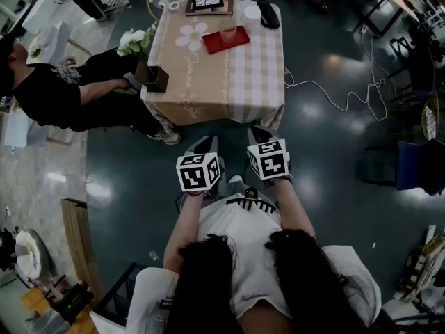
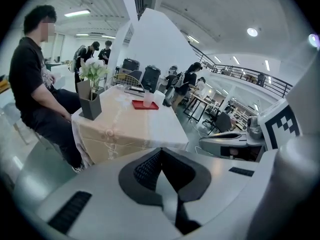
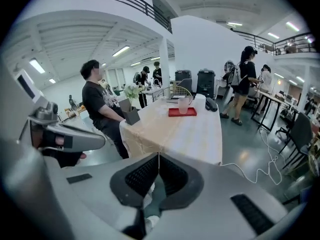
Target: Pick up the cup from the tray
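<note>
**Item – cup**: pale and translucent, upright on a red tray in the far half of the worktop, roughly mid-width. Material cannot be told, nor whether anything is inside.
- Handling, as judged: light and stiff, with a smooth wall that may slip. It is likely to tip if nudged at the rim, and should be treated as breakable in case it is glass.
- Hold, as judged: to be taken across the mid-wall, below the rim, with moderate squeeze. The tray is shallow and loose on the cloth, so a straight upward lift is advised.

**Left gripper**: jaws closed together, nothing between them. It is held over the floor, near of the worktop's near edge.

**Right gripper**: jaws likewise closed and empty, just right of the left one – well apart from the cup.

**Surroundings**
- Dark square vase with white flowers, at the near left corner.
- Framed tablet-like item, at the far edge beyond the tray.
- Black handset-like object, at the far right corner.
- Seated person, at the left side.
- White cable, on the floor to the right.

**Obstruction**: none is seen between the near edge and the tray. The whole near half of the worktop must be reached across, and the jaws must be opened first.
</note>
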`<action>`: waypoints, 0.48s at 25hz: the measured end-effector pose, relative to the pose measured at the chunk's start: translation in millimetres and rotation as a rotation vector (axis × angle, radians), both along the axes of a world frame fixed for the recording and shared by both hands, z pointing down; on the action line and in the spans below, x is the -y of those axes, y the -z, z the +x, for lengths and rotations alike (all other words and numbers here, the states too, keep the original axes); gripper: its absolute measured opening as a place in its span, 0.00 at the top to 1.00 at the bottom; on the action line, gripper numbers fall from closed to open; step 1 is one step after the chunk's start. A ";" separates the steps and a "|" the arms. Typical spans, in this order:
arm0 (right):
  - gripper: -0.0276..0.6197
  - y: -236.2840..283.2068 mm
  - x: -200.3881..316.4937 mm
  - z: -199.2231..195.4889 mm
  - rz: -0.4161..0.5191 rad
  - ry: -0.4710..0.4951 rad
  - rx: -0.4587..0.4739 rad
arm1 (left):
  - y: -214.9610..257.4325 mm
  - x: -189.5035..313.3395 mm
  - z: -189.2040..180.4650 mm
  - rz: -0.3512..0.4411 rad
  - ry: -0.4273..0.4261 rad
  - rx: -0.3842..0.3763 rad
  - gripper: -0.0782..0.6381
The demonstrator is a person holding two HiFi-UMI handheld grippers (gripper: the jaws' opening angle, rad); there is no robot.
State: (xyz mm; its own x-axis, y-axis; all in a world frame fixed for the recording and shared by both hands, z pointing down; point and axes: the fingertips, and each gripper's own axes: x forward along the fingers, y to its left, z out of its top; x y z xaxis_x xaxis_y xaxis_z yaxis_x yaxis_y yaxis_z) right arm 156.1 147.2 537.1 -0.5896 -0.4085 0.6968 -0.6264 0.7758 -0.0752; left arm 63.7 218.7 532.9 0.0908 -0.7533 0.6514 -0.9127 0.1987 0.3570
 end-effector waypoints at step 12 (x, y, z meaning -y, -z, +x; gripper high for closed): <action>0.51 10.7 70.1 -37.1 -0.016 0.011 0.043 | 5.1 76.8 -37.8 0.006 -0.019 -0.033 0.88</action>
